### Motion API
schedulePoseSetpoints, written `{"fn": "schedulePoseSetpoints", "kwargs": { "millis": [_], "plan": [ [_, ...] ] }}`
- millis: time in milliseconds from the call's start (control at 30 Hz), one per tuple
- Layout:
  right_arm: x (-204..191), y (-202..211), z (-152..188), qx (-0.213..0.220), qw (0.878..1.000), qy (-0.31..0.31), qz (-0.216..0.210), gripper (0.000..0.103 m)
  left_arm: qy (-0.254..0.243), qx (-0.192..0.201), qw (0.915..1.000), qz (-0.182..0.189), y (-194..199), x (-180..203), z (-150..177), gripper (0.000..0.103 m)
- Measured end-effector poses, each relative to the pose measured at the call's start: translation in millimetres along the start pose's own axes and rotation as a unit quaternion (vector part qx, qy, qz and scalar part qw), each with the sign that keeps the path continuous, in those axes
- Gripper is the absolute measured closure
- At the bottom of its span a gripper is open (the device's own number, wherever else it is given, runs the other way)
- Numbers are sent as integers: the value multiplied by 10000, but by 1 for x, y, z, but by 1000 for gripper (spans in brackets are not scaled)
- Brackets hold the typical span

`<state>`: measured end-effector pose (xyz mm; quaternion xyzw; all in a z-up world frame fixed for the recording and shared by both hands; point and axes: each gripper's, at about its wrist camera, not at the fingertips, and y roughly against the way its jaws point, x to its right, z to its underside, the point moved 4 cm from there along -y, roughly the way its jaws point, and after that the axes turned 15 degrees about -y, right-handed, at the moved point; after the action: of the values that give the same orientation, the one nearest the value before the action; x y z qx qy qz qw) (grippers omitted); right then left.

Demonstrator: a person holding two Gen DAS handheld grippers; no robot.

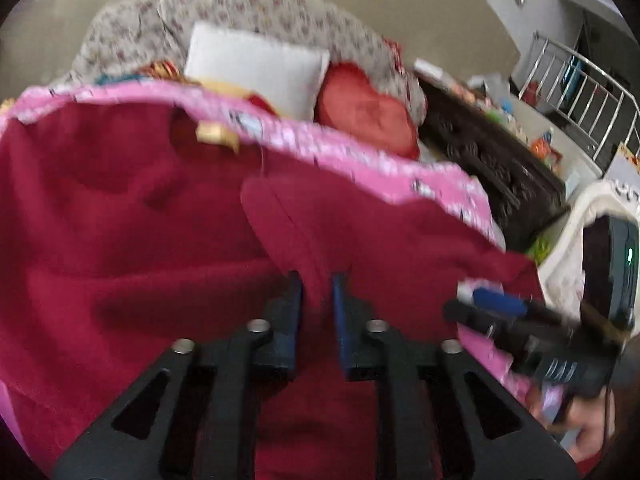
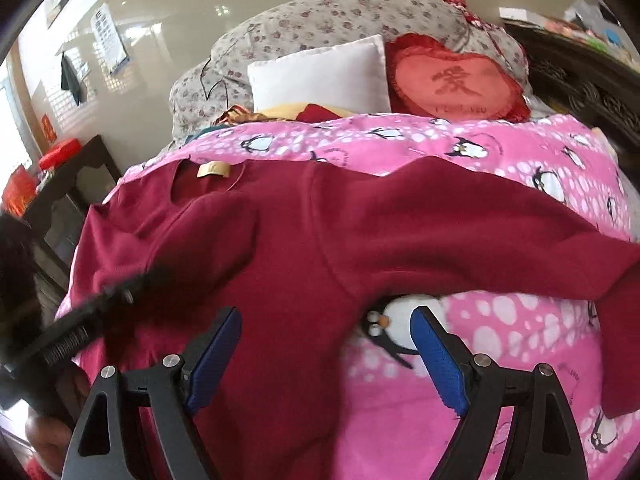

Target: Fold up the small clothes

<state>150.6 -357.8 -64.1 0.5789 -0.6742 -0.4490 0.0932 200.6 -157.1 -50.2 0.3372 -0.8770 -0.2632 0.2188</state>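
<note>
A dark red long-sleeved top (image 2: pixel 304 240) lies on a pink penguin-print quilt (image 2: pixel 500 152), neck label (image 2: pixel 214 169) at the far side. Its left sleeve is folded across the chest; its right sleeve (image 2: pixel 520 236) stretches out to the right. My left gripper (image 1: pixel 318 280) is shut on the folded red sleeve (image 1: pixel 288 216) and shows blurred at the left of the right wrist view (image 2: pixel 120 292). My right gripper (image 2: pixel 326 322) is wide open and empty above the top's lower body and the quilt; it shows at the right of the left wrist view (image 1: pixel 492 300).
A white pillow (image 2: pixel 324 76), a red heart cushion (image 2: pixel 452 80) and a floral bolster (image 2: pixel 320 20) lie at the head of the bed. A dark carved headboard (image 1: pixel 492 164) stands on the right, a dark side table (image 2: pixel 72 188) on the left.
</note>
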Motion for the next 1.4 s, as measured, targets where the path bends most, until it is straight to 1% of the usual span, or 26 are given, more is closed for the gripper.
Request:
{"fn": "schedulePoseSetpoints", "kwargs": {
  "millis": [33, 67, 133, 167, 233, 267, 333, 367, 433, 533, 567, 600, 633, 700, 800, 867, 933, 1000, 1100, 1200, 1233, 1267, 1300, 1333, 1367, 1400],
  "plan": [
    [0, 1, -3, 30, 10000, -19, -63, 18, 23, -16, 9999, 102, 6, 4, 1, 75],
    [-1, 3, -6, 64, 9999, -23, -132, 18, 41, -17, 9998, 192, 17, 4, 1, 74],
    [-8, 4, -12, 122, 9994, -29, -331, 18, -53, 61, 9998, 203, 47, 5, 2, 63],
    [-14, 4, -16, 138, 9987, -47, -484, 18, -167, 131, 9998, 7, 67, 3, 4, 59],
    [-25, -1, -21, 126, 9981, -66, -603, 15, -292, 218, 9984, -429, 90, -7, 10, 40],
    [-34, -6, -25, 108, 9979, -23, -633, 15, -348, 268, 9966, -704, 100, -15, 14, 37],
    [-51, -15, -28, 91, 9977, 67, -674, 15, -404, 347, 9914, -1199, 116, -32, 22, 34],
    [-64, -21, -28, 34, 9978, 93, -654, 15, -385, 264, 9873, -1520, 117, -47, 29, 34],
    [-87, -31, -22, -112, 9974, 215, -674, 15, -209, 77, 9828, -1834, 113, -66, 38, 34],
    [-122, -56, -8, -322, 9963, 615, -514, 16, 71, -56, 9838, -1790, 99, -80, 51, 35],
    [-130, -65, -4, -340, 9950, 881, -327, 19, 139, -119, 9844, -1751, 93, -82, 54, 34],
    [-131, -72, -1, -288, 9931, 1135, -81, 41, 188, -201, 9840, -1761, 87, -83, 57, 34],
    [-127, -74, 2, -253, 9908, 1319, 150, 52, 196, -244, 9838, -1766, 84, -83, 60, 34],
    [-105, -60, 5, -265, 9915, 1274, 37, 53, 180, -232, 9848, -1712, 82, -83, 63, 34],
    [-63, -23, 22, -222, 9912, 1304, 84, 54, 231, -177, 9858, -1653, 87, -86, 66, 35],
    [-40, -2, 37, -401, 9927, 1122, -161, 53, 370, -160, 9859, -1622, 92, -93, 67, 35],
    [-19, 18, 44, -394, 9956, 726, -445, 42, 483, -145, 9855, -1621, 94, -97, 67, 35],
    [-6, 34, 43, -279, 9962, 574, -589, 34, 574, -111, 9849, -1632, 98, -100, 68, 35],
    [4, 47, 27, 189, 9975, 529, -421, 28, 519, -30, 9843, -1684, 104, -98, 66, 35],
    [6, 33, 8, 340, 9977, 559, -201, 28, 386, -63, 9830, -1795, 103, -95, 63, 34],
    [3, 24, 4, 297, 9972, 631, -275, 30, 387, -69, 9828, -1802, 102, -95, 63, 35],
    [1, 16, 3, 250, 9965, 734, -322, 37, 412, -71, 9829, -1791, 100, -96, 63, 34],
    [-2, 3, 3, 147, 9956, 894, -222, 69, 451, -74, 9831, -1775, 98, -97, 64, 35],
    [-3, -8, 2, 32, 9949, 1011, -50, 81, 486, -82, 9828, -1777, 96, -99, 65, 35],
    [-6, -12, 2, 142, 9931, 1158, 155, 85, 530, -95, 9818, -1819, 94, -101, 65, 35],
    [-10, -6, -1, 303, 9914, 1271, 83, 91, 547, -95, 9811, -1853, 93, -103, 65, 35]
  ]
}}
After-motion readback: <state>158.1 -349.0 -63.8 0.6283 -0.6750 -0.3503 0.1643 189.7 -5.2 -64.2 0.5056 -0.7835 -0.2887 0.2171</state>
